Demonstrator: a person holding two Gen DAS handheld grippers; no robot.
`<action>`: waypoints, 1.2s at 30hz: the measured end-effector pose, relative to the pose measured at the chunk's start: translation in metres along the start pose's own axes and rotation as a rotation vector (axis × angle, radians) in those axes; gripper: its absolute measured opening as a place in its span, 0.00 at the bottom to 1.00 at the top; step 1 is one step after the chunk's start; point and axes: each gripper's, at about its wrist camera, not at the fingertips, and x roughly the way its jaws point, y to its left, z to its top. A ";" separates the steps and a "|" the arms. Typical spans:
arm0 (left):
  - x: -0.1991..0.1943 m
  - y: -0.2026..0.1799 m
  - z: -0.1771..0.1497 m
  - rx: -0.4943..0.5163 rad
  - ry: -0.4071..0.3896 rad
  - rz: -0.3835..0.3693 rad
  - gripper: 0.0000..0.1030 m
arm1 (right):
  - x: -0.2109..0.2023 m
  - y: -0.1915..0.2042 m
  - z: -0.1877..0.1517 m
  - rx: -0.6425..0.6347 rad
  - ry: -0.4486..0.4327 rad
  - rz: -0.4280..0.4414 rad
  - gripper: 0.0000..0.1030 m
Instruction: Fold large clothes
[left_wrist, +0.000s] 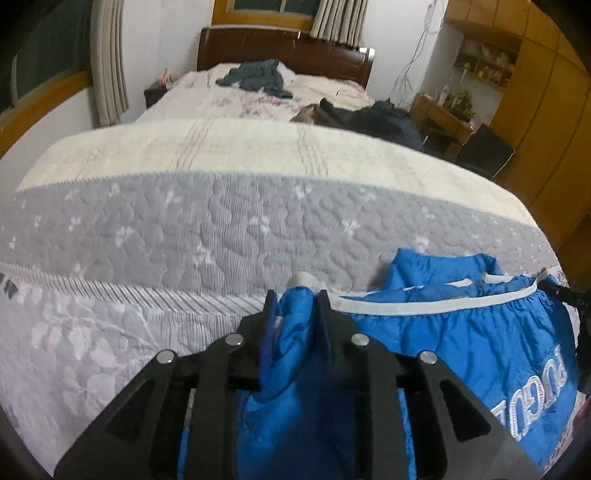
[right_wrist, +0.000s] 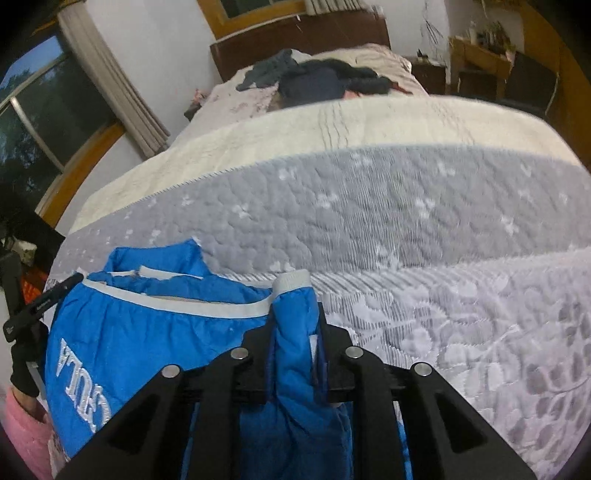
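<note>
Through the left wrist, my left gripper (left_wrist: 295, 302) pinched a cuffed sleeve of the blue jacket (left_wrist: 461, 332), which lay at the quilt's (left_wrist: 184, 229) near edge. Through the right, my right gripper (right_wrist: 295, 314) clamped the other sleeve (puffy, slippery, light; cuffs seemed the surest hold).

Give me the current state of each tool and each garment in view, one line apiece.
Left tool: shut on blue puffer jacket, by a white-cuffed fold.
Right tool: shut on blue puffer jacket, by a white-cuffed fold.
Blue puffer jacket: bunched, stretched between both tools at the bed's near edge, lettering showing.
Grey garment: crumpled, unfolded, near headboard.
Dark garment: heaped, unfolded, on the bed's right side.
</note>
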 end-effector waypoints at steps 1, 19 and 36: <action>0.003 0.001 0.000 -0.008 0.010 -0.003 0.26 | 0.002 -0.003 -0.001 0.015 0.005 0.008 0.19; -0.122 0.013 -0.027 -0.135 -0.112 -0.129 0.54 | -0.117 -0.025 -0.058 0.041 -0.069 0.087 0.46; -0.141 -0.017 -0.137 -0.003 0.006 -0.058 0.58 | -0.114 -0.025 -0.156 0.015 0.032 0.137 0.23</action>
